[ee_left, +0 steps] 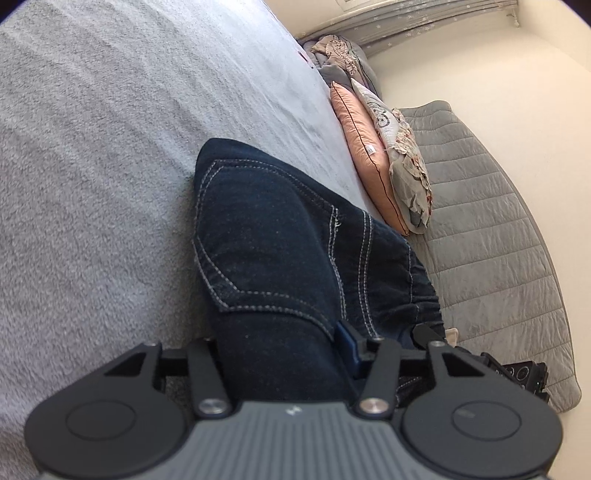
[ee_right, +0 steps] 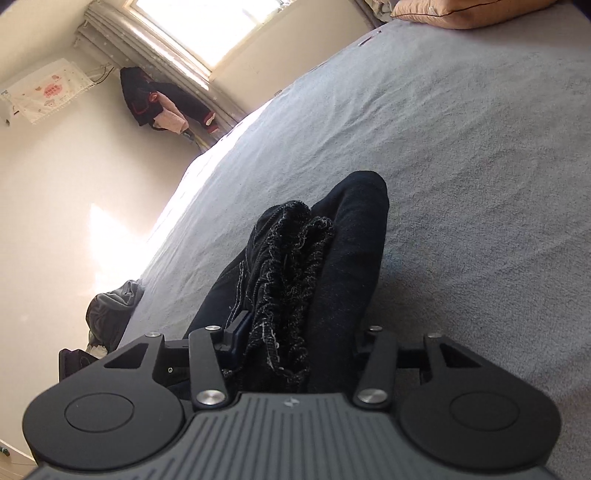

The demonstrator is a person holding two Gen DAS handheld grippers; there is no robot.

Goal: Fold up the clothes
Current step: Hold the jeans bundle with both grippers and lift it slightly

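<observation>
A pair of dark blue jeans [ee_left: 266, 236] lies folded into a thick bundle on the grey bed cover [ee_left: 92, 147]. In the left wrist view a back pocket with pale stitching faces up, and my left gripper [ee_left: 280, 343] is shut on the bundle; its blue pad [ee_left: 347, 347] presses the denim. In the right wrist view the other end of the jeans [ee_right: 354, 236] shows frayed hems [ee_right: 295, 251] stacked between folded layers. My right gripper [ee_right: 303, 332] is shut on this end, the cloth filling the whole gap between its fingers.
A pink pillow [ee_left: 358, 147] and a patterned pillow [ee_left: 402, 158] lean along the bed's edge beside a grey quilted blanket [ee_left: 480, 221]. Dark clothes [ee_right: 162, 103] hang by the bright window [ee_right: 207, 29]. A grey heap [ee_right: 110, 314] lies on the floor beside the bed.
</observation>
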